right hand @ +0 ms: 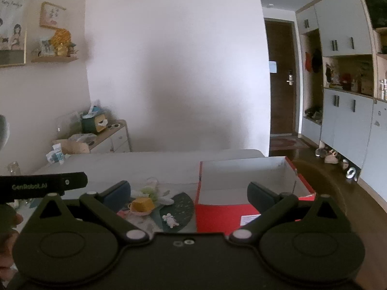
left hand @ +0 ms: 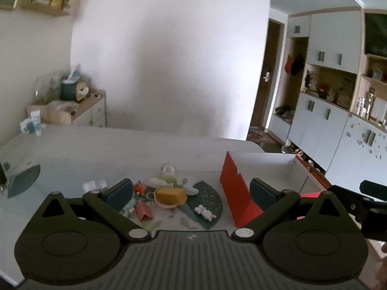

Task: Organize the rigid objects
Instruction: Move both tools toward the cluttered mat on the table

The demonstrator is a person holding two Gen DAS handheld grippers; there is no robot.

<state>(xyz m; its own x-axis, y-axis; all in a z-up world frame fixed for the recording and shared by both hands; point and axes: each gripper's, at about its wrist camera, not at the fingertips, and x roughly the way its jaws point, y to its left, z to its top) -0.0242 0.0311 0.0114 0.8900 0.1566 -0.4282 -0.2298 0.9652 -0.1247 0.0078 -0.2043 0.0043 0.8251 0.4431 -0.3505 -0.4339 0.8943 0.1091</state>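
Both grippers, left gripper point(left hand: 191, 191) and right gripper point(right hand: 188, 193), gaped wide, empty; yellow block point(left hand: 170, 195) mid-table beside red box point(left hand: 233, 193) looked light, stiff, graspable across flat sides.

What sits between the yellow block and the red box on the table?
A dark green fan-shaped piece with a small white figure on it lies between the yellow block and the red box, clearest in the left wrist view.

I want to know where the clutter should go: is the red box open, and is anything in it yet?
Open: the red box has no lid on, and the white inside that shows is bare. Its near floor is hidden.
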